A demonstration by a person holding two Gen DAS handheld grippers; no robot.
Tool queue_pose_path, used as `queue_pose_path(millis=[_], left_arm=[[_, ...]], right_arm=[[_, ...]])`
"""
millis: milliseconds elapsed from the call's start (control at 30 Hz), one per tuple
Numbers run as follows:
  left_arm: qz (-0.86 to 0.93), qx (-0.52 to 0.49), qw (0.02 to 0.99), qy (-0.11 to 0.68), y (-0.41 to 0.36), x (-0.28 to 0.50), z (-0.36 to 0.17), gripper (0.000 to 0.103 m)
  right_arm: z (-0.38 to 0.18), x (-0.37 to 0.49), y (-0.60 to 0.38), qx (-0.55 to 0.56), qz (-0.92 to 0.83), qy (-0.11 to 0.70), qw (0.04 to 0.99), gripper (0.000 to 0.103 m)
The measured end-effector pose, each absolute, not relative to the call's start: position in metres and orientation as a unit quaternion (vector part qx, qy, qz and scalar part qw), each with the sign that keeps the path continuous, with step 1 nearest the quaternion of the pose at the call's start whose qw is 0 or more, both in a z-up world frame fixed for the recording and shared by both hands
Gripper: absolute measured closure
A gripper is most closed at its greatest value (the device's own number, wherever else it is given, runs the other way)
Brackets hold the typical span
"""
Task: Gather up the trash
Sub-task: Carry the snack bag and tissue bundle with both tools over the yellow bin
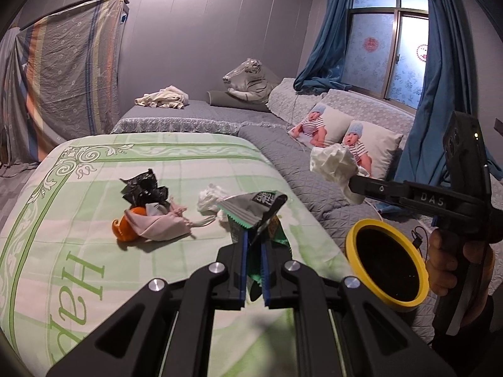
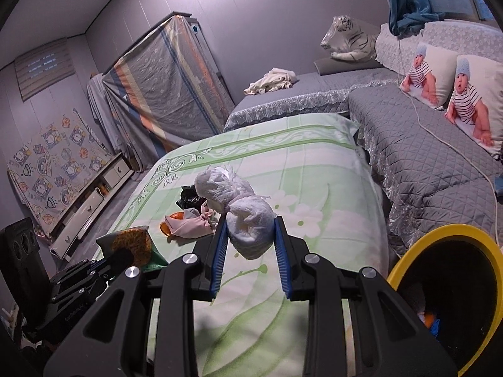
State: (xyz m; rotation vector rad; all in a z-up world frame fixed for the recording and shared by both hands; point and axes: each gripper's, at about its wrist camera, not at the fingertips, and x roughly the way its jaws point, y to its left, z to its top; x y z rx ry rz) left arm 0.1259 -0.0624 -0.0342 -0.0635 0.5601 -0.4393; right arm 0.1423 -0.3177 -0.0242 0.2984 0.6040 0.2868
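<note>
A: Left gripper point(image 1: 254, 245) — what does it carry?

B: A crumpled snack wrapper point(image 1: 251, 210), silver outside and green within, pinched between the blue pads point(image 1: 242, 270); the jaws stand nearly closed on it, above the green-and-white bedspread point(image 1: 78, 235).

A: And the right gripper point(image 2: 250, 235)?

B: Clamped narrowly on a wad of white tissue point(image 2: 242, 216), which bulges out ahead of the fingers. In the left wrist view the same wad shows at the tip of the right gripper, held in the air over the grey quilted sofa point(image 1: 298, 169), with a person's hand point(image 1: 452, 264) on the handle.

A: Where is the bin?

B: A black bin with a yellow rim point(image 1: 352, 238) stands just beside the bed, at its right edge, between bed and sofa; its opening is dark, with something orange and blue faintly visible inside from the right wrist view.

A: What trash lies on the bed?

B: A black crumpled wrapper point(image 1: 144, 188), a pale pink cloth-like piece point(image 1: 160, 223) over something orange point(image 1: 124, 229), and a second white tissue point(image 1: 210, 198) — all clustered near the middle of the bedspread
</note>
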Motion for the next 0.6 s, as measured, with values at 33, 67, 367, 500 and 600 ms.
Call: queue_pose_path(millis=[33, 67, 367, 500, 600], left_arm=[[-0.219, -0.030, 0.936, 0.273, -0.065, 0.125, -0.032, 0.097], [-0.223, -0.028, 0.936, 0.270, -0.069, 0.123, -0.030, 0.097], [-0.261, -0.016, 0.931, 0.256, -0.103, 0.118, -0.016, 0.097], [-0.278, -0.009, 0.928, 0.249, -0.119, 0.116, -0.010, 0.097], [-0.292, -0.002, 0.925, 0.243, -0.131, 0.114, -0.006, 0.097]], right_arm=[[-0.023, 0.139, -0.322, 0.149, 0.136, 0.291, 0.935, 0.076], [-0.023, 0.137, -0.324, 0.151, 0.134, 0.289, 0.936, 0.076], [-0.023, 0.121, -0.365, 0.182, 0.099, 0.271, 0.940, 0.076], [-0.021, 0.110, -0.382, 0.191, 0.084, 0.261, 0.943, 0.076], [-0.020, 0.101, -0.393, 0.192, 0.067, 0.251, 0.946, 0.076]])
